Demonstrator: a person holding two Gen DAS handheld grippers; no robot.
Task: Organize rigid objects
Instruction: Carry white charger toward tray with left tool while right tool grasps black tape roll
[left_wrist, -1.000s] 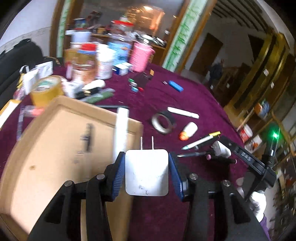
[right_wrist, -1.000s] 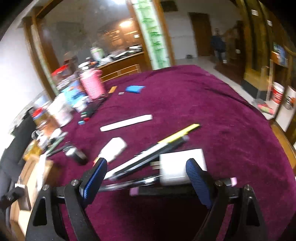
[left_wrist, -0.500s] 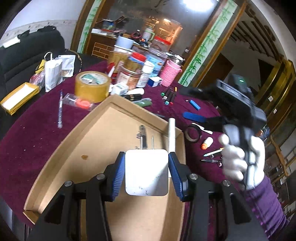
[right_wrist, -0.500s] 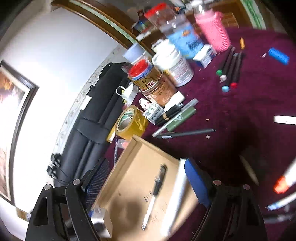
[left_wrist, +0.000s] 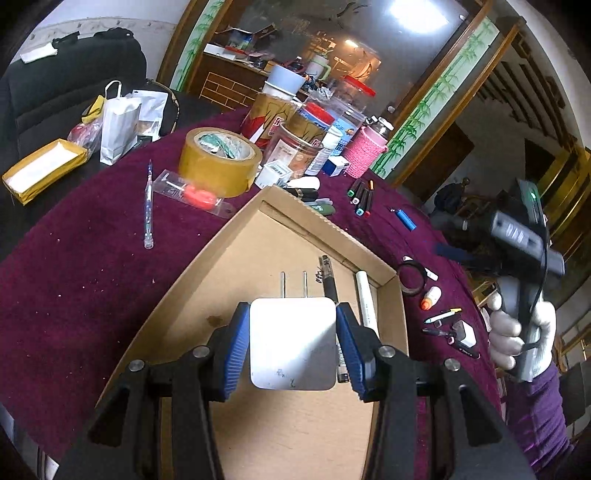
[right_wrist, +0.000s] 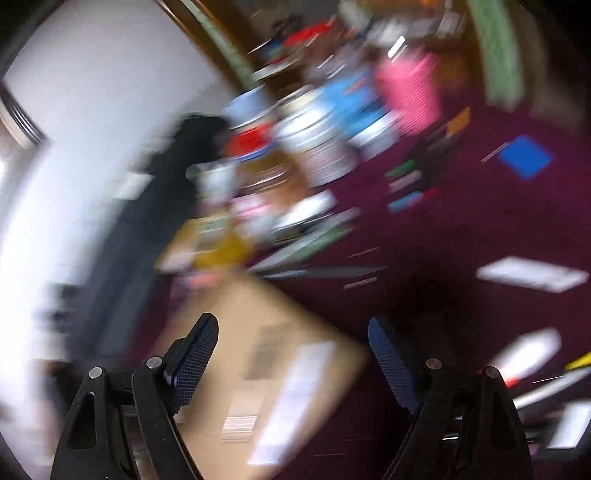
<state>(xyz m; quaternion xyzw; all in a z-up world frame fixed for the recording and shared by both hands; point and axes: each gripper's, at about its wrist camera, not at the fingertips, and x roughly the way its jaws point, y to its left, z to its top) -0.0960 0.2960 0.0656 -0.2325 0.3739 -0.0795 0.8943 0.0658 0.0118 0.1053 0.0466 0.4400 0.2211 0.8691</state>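
My left gripper (left_wrist: 291, 325) is shut on a white plug adapter (left_wrist: 293, 347), prongs pointing forward, held above the cardboard tray (left_wrist: 229, 240). A black pen (left_wrist: 330, 280) and a white stick (left_wrist: 365, 299) lie inside the tray near its right wall. My right gripper (right_wrist: 291, 354) is open and empty, its view heavily blurred, above the tray's corner (right_wrist: 332, 350). In the left wrist view the right gripper's body (left_wrist: 517, 236), held by a gloved hand, hovers at the right.
Purple tablecloth (left_wrist: 74, 258). Yellow tape roll (left_wrist: 219, 160), jars and a pink cup (left_wrist: 365, 155) stand behind the tray. Black tape ring (left_wrist: 412, 277), glue bottle (left_wrist: 430, 297), pens and another white adapter (left_wrist: 467, 334) lie right of the tray. A clear pen (left_wrist: 148, 210) lies left.
My left gripper carried the adapter from the tray's right edge to over the tray's middle. My right gripper left the adapter on the cloth, lifted and swung left toward the tray.
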